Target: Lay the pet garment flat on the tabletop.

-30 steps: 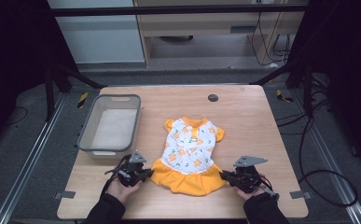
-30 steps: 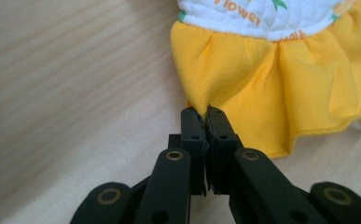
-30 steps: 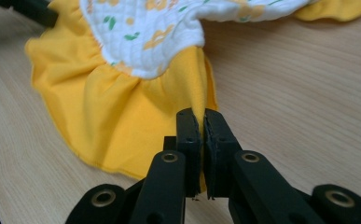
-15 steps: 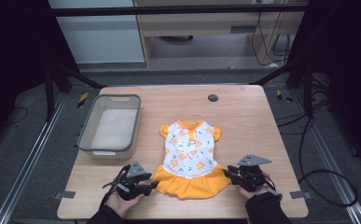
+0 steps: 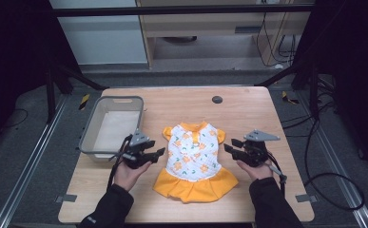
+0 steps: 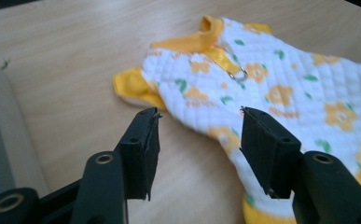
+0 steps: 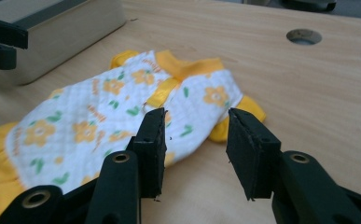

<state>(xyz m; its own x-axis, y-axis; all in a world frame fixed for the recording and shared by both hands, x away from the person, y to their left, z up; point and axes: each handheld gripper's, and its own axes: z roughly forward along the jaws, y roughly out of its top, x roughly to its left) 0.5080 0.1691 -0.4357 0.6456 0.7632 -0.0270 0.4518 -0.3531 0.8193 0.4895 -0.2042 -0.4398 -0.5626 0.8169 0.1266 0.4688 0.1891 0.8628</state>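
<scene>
The wooden worktop (image 5: 248, 114) is the biggest thing here, with a small round hole (image 5: 217, 99) near its far edge. On its left side sits a grey bin (image 5: 87, 135) with a pale floor, and nothing lies inside it. In the middle of the worktop, just to the right of the bin, a little dress (image 5: 193, 159) lies flat with its neck away from the person. It is white and quilted, with orange flowers and green leaves printed on it. Its collar, short sleeves and frilly skirt are orange-yellow, and a small metal ring (image 6: 238, 73) sits on a yellow strip near the neck. The left gripper (image 5: 159, 151) is held just beside the dress's left side, near the bin's front corner. Its fingers (image 6: 143, 140) are spread apart with nothing between them. The right gripper (image 5: 229, 145) is held just beside the dress's right sleeve. Its fingers (image 7: 152, 140) are spread apart too, and they hold nothing.
</scene>
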